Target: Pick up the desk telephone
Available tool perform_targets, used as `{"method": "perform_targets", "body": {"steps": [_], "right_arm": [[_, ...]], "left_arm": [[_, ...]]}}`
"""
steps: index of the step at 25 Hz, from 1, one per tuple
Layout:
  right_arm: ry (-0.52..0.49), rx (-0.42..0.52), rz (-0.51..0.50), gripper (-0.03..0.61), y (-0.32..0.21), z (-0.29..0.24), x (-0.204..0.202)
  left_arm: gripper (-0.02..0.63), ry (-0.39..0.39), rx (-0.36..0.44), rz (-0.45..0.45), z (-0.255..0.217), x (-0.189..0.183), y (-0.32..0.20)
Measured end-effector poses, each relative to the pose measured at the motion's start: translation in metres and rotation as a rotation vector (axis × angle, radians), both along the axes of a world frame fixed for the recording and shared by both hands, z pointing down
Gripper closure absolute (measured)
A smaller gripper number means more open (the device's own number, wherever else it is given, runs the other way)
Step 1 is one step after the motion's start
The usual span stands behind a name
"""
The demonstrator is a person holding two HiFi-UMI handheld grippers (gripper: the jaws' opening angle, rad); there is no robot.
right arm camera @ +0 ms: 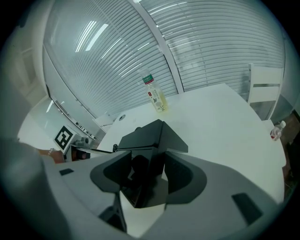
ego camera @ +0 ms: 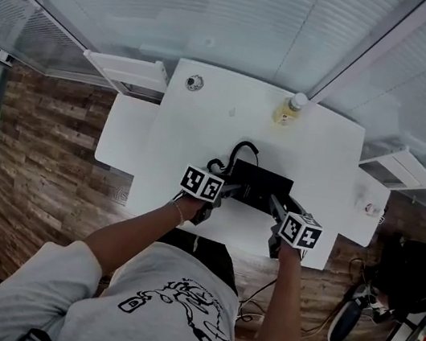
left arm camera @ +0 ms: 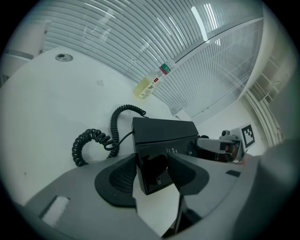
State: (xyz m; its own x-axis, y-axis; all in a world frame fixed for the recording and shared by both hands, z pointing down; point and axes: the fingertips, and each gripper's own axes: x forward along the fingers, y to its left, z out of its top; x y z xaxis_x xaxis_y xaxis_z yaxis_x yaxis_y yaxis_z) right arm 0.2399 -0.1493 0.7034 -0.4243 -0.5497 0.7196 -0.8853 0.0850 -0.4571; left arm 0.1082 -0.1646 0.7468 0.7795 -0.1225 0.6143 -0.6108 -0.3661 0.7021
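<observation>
Two tools over one white surface [ego camera: 206, 115], left tool [left arm camera: 152, 164] at 8 o'clock, right tool [right arm camera: 147, 171] at 4 o'clock, each clamp a near corner of one black desk telephone [ego camera: 261, 184] lying by its 6 o'clock edge, one coiled cord [left arm camera: 86, 145] and one bottle [ego camera: 289, 110] toward 12 o'clock.

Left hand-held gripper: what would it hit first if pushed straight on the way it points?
The black telephone; its near corner already sits in the jaws of the left hand-held gripper.
</observation>
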Motion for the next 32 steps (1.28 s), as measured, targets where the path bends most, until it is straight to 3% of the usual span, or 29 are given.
{"method": "perform_targets", "body": {"steps": [10,32], "right_arm": [[-0.011,0.057,0.006,0.367,0.012,-0.054,-0.008],[-0.040,0.217,0.035,0.382,0.041,-0.200,-0.025]], "left_arm": [[0.414,-0.011,0.077,0.011,-0.056,-0.008,0.007],[0.414,0.044,0.208,-0.030,-0.197,-0.027,0.031]]}}
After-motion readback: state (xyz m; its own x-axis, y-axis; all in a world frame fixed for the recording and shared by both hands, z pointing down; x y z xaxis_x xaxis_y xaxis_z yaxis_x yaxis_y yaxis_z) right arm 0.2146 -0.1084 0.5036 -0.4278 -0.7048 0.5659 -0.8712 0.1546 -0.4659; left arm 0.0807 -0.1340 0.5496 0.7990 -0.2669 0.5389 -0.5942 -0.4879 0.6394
